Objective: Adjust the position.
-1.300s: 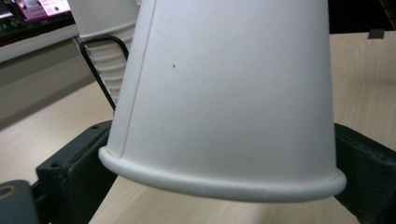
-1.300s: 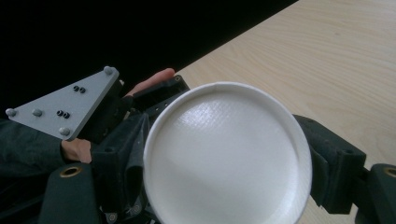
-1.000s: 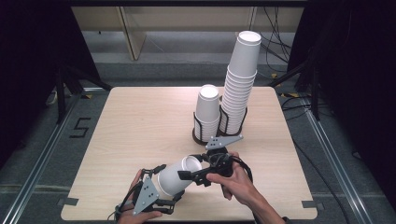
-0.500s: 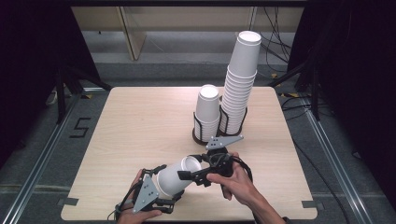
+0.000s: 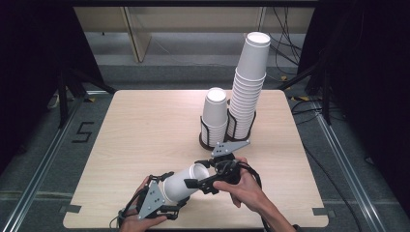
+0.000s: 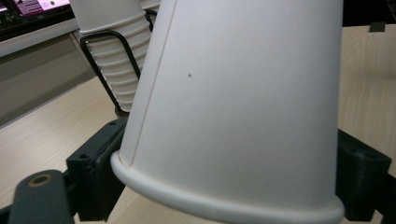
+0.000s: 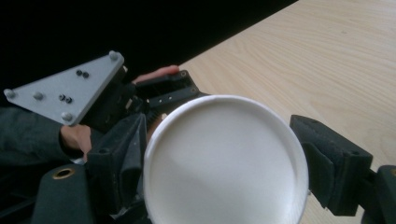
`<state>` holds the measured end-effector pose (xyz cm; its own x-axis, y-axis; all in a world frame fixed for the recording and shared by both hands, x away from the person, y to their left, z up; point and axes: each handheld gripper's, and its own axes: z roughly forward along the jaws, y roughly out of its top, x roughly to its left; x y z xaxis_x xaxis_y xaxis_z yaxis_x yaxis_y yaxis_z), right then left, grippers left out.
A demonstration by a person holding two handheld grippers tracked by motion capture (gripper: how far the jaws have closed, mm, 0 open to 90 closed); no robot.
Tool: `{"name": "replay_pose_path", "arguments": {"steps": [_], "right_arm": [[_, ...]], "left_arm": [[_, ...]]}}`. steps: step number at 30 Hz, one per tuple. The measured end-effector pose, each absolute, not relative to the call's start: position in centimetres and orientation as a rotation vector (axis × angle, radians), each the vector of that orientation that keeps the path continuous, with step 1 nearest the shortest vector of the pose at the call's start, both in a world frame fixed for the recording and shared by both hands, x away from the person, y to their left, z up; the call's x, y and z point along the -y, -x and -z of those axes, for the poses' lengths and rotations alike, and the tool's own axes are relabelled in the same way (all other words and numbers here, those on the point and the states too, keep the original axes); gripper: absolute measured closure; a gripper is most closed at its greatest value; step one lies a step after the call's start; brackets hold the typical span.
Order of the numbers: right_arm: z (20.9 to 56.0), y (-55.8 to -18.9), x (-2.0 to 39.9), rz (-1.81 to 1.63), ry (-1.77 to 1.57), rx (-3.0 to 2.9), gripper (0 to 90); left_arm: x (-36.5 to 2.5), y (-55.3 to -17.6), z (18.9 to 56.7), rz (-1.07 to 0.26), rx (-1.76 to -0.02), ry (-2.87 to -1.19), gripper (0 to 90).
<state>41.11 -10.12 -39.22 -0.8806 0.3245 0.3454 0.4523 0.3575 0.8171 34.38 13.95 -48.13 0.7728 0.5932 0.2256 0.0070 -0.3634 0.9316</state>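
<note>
A white paper cup (image 5: 181,183) lies on its side just above the table's front edge, held between both grippers. My left gripper (image 5: 173,195) has its jaws on either side of the cup's rim end (image 6: 233,116). They have just been closing, and the pads now press on the cup. My right gripper (image 5: 196,174) comes in from the right, and its jaws flank the cup's base (image 7: 224,163), shut on it. The left gripper's grey plate (image 7: 65,93) sits behind the cup in the right gripper view.
A black wire holder (image 5: 212,142) at the table's back right carries a short stack of white cups (image 5: 215,116) and a tall leaning stack (image 5: 249,87). The light wooden table (image 5: 145,125) has free room on its left half. Dark floor and cables surround it.
The left gripper's jaws have drawn in against the cup. Both hands and the cup have stayed where they were.
</note>
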Motion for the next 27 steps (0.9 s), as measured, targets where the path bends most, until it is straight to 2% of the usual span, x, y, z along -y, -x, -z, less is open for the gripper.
{"name": "replay_pose_path", "arguments": {"steps": [6,25,27], "right_arm": [[38.7,-40.8,10.1,1.484,0.672,2.567,16.7],[39.1,-38.6,8.6,1.004,0.262,3.03,18.8],[39.4,-38.4,8.3,0.953,0.227,3.056,19.3]], "left_arm": [[-13.8,-34.5,48.3,-0.623,-0.421,-1.931,14.3],[-12.9,-34.0,47.8,-0.567,-0.296,-2.241,14.9],[-12.7,-33.7,47.8,-0.546,-0.306,-2.235,14.9]]}}
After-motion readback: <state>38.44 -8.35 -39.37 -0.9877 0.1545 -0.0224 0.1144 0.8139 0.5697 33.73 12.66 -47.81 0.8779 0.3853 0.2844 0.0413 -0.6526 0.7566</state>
